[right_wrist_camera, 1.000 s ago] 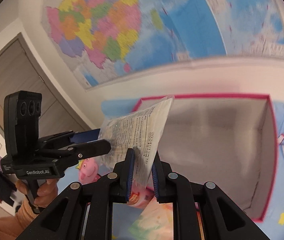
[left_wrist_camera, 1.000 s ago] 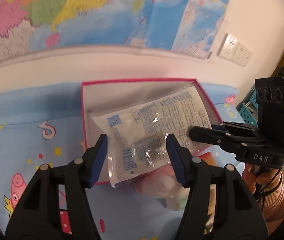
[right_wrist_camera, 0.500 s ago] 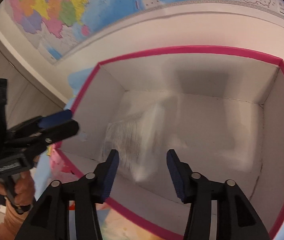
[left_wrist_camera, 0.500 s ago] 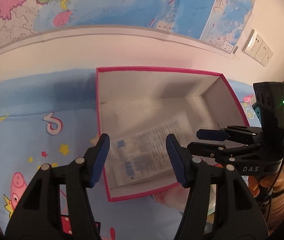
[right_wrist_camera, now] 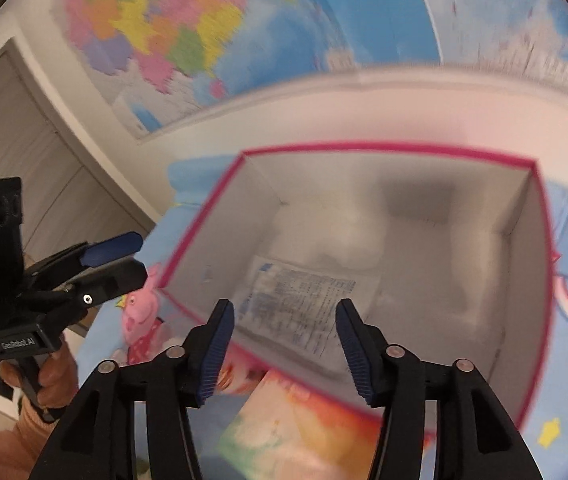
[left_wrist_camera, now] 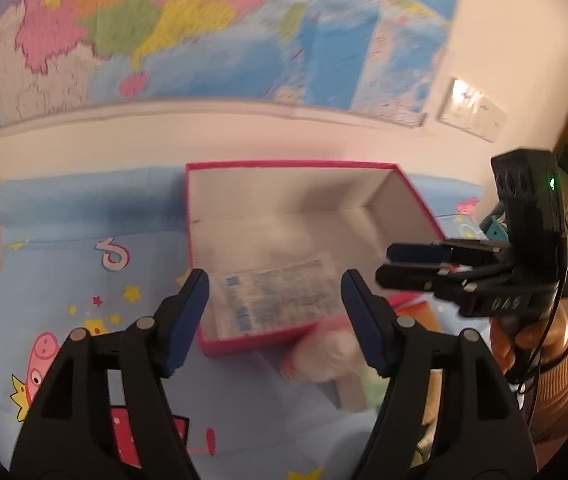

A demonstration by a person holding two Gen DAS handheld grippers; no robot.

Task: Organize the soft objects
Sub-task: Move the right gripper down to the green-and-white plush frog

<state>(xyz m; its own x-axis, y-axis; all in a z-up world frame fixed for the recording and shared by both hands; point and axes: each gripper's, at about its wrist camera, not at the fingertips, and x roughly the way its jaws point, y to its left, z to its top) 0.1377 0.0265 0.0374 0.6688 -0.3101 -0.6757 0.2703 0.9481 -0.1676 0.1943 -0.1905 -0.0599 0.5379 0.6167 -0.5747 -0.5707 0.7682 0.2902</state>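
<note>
A clear printed plastic packet [left_wrist_camera: 276, 292] lies flat on the floor of the pink-rimmed white box [left_wrist_camera: 284, 165]; it also shows in the right wrist view [right_wrist_camera: 303, 308], inside the box [right_wrist_camera: 383, 146]. My left gripper [left_wrist_camera: 276, 316] is open and empty above the box's near edge. My right gripper [right_wrist_camera: 284, 344] is open and empty above the near rim; it appears in the left wrist view [left_wrist_camera: 407, 264] at the box's right side. A soft pinkish packet [left_wrist_camera: 323, 354] lies in front of the box. A colourful soft pack [right_wrist_camera: 295, 428] lies below the right gripper.
The box sits on a blue cartoon-print cloth [left_wrist_camera: 64, 264] against a white wall with a map [left_wrist_camera: 164, 32]. A wall socket [left_wrist_camera: 471, 110] is at the right. A grey door [right_wrist_camera: 16, 128] stands at the left in the right wrist view.
The right gripper opened and dropped the packet, which now lies flat in the box. Both grippers have since pulled back and up from the box.
</note>
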